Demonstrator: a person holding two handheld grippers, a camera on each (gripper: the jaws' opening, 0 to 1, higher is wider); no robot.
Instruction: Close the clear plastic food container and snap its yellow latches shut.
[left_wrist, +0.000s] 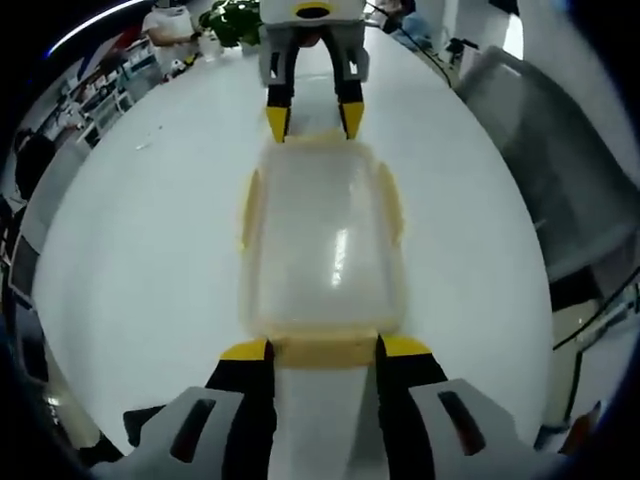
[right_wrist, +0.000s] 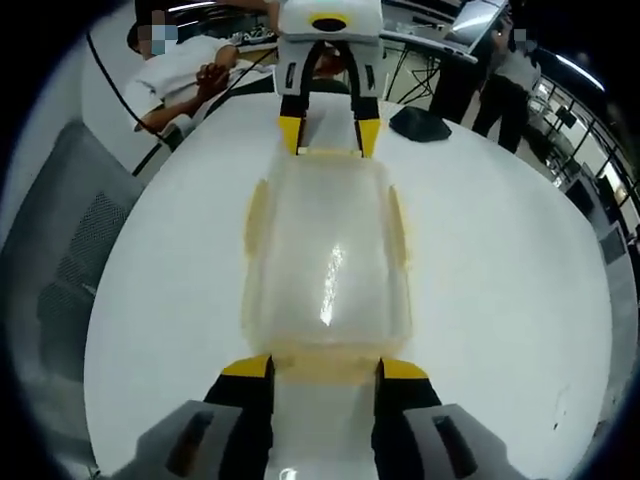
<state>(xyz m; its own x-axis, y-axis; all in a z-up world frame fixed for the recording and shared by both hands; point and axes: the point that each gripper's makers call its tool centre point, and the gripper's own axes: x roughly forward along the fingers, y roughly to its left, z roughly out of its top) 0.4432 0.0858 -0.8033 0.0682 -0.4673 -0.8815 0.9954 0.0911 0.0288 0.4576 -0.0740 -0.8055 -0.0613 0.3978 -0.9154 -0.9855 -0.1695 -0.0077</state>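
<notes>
The clear plastic container (left_wrist: 325, 240) lies lengthwise on the white table (left_wrist: 150, 230) with its lid down on it. Yellow latches sit on both long sides (left_wrist: 250, 205) and at the ends. My left gripper (left_wrist: 325, 350) is open, its yellow-tipped jaws flanking the near end latch (left_wrist: 325, 352). The right gripper (left_wrist: 314, 120) stands at the far end, jaws spread. In the right gripper view the container (right_wrist: 325, 260) runs away from my open right gripper (right_wrist: 325, 368), whose jaws flank the pale end latch (right_wrist: 325, 362). The left gripper (right_wrist: 328, 135) straddles the opposite end.
A grey chair (left_wrist: 540, 150) stands off the table edge, and potted plants (left_wrist: 235, 20) are beyond the far side. A person in white (right_wrist: 190, 75) sits at the table. A black object (right_wrist: 420, 123) lies on the table (right_wrist: 500, 280) near the left gripper. Another grey chair (right_wrist: 70, 250) stands beside the table.
</notes>
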